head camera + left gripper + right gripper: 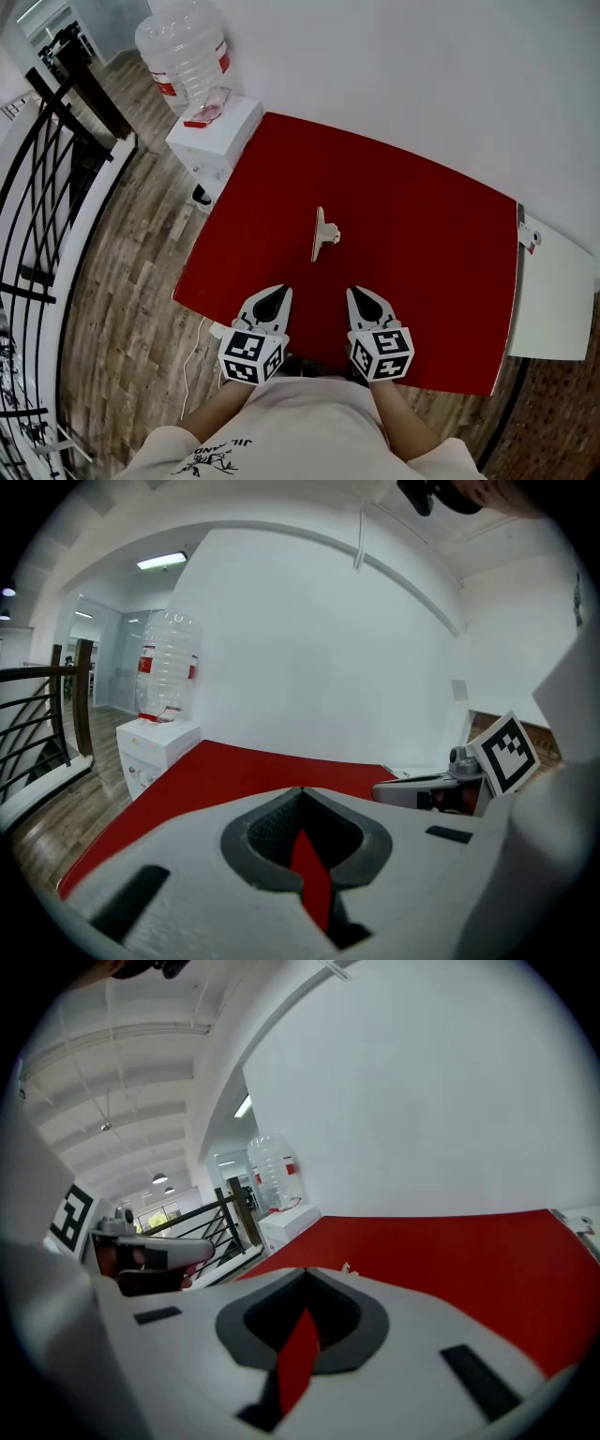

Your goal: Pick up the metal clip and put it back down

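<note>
The metal clip lies on the red table, a thin pale bar with a small handle sticking out to the right. Both grippers hover over the table's near edge, short of the clip and apart from it. My left gripper is shut with nothing in it, below and left of the clip. To the clip's lower right, my right gripper is shut and empty too. In the right gripper view a sliver of the clip peeks over the closed jaws. The left gripper view shows its jaws closed and no clip.
A white water dispenser with a clear bottle stands at the table's far left corner. A black stair railing runs along the left over wood floor. A white board adjoins the table's right edge.
</note>
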The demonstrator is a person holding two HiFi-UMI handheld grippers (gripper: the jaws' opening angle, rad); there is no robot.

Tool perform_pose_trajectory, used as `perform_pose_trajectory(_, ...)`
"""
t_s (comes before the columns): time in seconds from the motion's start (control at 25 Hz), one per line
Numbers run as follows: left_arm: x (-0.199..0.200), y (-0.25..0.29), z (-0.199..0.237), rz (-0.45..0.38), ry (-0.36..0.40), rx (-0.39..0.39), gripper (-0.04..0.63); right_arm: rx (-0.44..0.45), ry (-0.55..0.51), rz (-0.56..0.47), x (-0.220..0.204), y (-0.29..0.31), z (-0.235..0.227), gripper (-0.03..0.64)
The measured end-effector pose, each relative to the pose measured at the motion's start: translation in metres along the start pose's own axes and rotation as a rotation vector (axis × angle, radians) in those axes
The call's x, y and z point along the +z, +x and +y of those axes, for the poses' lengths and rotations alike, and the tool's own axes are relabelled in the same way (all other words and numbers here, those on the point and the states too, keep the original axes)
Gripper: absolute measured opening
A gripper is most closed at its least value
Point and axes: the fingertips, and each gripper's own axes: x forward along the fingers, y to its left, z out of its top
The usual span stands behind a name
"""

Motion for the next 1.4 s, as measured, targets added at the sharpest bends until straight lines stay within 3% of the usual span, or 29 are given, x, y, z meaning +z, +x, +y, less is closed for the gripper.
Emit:
perform_pose_trajectory(0.6, -0.017, 0.073, 0.034, 0.063, 0.008, -0.049, 0.005, -0.021, 0.036, 0.055, -0.011, 0.075, -0.028, 0.005)
perform_pose_trajectory(1.04, -0.051, 0.125, 0.058, 0.114, -0.039, -0.061, 0.005, -0.07, 0.082, 0.092, -0.041, 0.144, -0.059, 0.008)
perform_pose_trajectory(1.2, -0.06, 0.134, 0.068, 0.133, -0.054, -0.056, 0.005, -0.094, 0.102, 0.116, -0.058, 0.169, -0.073, 0.104)
perform_pose_trajectory(1.4, -0.072, 0.14, 0.077, 0.164, -0.066, -0.052, 0.005, -0.116, 0.156, 0.154, -0.073, 0.198, -0.087, 0.147)
